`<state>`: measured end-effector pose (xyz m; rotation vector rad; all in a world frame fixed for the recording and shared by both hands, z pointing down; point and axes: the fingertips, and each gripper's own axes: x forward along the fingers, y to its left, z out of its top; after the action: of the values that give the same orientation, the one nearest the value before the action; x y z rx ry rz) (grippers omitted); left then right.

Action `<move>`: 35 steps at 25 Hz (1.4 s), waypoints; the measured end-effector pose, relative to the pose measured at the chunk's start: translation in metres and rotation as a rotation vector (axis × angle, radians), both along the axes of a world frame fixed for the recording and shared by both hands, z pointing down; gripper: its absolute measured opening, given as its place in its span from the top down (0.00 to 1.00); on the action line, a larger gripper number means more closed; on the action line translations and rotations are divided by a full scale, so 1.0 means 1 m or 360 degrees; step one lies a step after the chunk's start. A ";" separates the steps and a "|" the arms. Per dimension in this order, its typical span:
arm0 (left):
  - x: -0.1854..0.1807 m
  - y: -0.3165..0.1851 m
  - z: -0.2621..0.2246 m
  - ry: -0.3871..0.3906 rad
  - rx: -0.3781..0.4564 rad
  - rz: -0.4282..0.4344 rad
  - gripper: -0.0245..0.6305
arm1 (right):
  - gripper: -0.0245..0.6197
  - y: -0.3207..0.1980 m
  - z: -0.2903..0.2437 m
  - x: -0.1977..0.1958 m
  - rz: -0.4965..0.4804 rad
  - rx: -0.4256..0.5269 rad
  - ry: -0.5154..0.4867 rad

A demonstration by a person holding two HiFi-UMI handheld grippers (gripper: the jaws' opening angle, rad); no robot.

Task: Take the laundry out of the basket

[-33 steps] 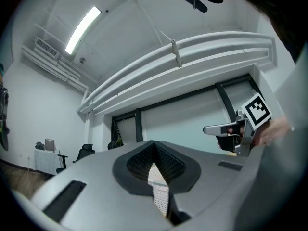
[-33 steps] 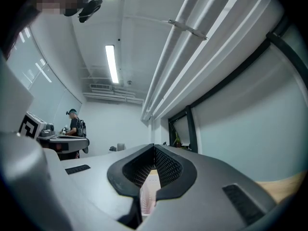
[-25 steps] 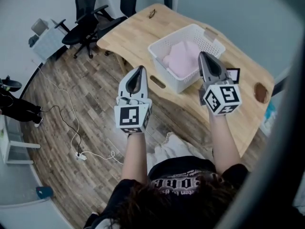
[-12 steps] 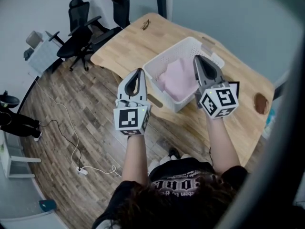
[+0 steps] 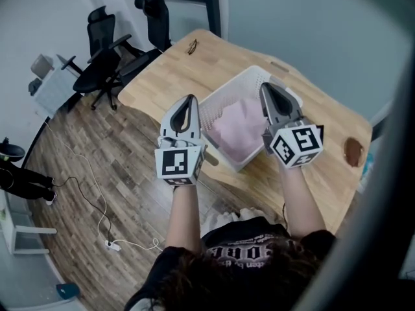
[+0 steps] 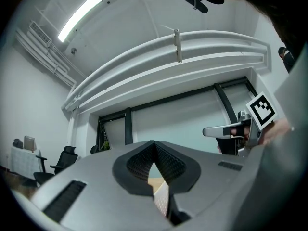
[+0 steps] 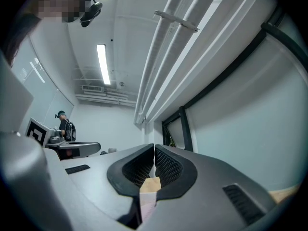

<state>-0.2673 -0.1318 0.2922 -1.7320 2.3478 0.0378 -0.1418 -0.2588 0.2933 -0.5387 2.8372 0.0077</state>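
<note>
Inside the white basket (image 5: 228, 87) on the wooden counter (image 5: 185, 70), the pink laundry (image 5: 237, 125) lies between both claws and just ahead, the left claw (image 5: 189, 98) outside the basket's near-left wall, the right claw (image 5: 265, 87) nearer, over its right rim, both pinched closed and empty.

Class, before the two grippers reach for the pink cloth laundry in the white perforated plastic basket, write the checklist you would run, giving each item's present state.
1. Pink cloth laundry lies inside the white perforated plastic basket: ok.
2. Basket stands upright on the light wooden table: ok.
3. Left gripper jaws open for a grasp: not ok, shut with nothing between them.
4. Right gripper jaws open for a grasp: not ok, shut with nothing between them.
5. Both gripper tips clear above the basket rim: cannot tell.
</note>
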 end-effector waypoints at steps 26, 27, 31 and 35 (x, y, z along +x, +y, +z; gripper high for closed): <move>-0.041 -0.061 0.002 0.0025 0.0014 0.0479 0.97 | 0.87 -0.015 0.030 -0.042 0.0344 -0.0110 0.0057; -0.042 -0.063 0.003 0.0027 0.0017 0.0495 0.97 | 0.76 -0.016 0.034 -0.043 0.0360 -0.0127 0.0072; -0.040 -0.070 0.004 0.0024 0.0042 0.0581 0.97 | 0.55 -0.023 0.057 -0.048 0.0439 -0.0172 0.0187; -0.041 -0.073 0.002 0.0041 0.0058 0.0640 0.97 | 0.49 -0.025 0.085 -0.053 0.0443 -0.0266 0.0302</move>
<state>-0.3087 -0.2047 0.2941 -2.1646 1.9623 0.1677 -0.1948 -0.2838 0.3782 -1.0159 2.9343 -0.1353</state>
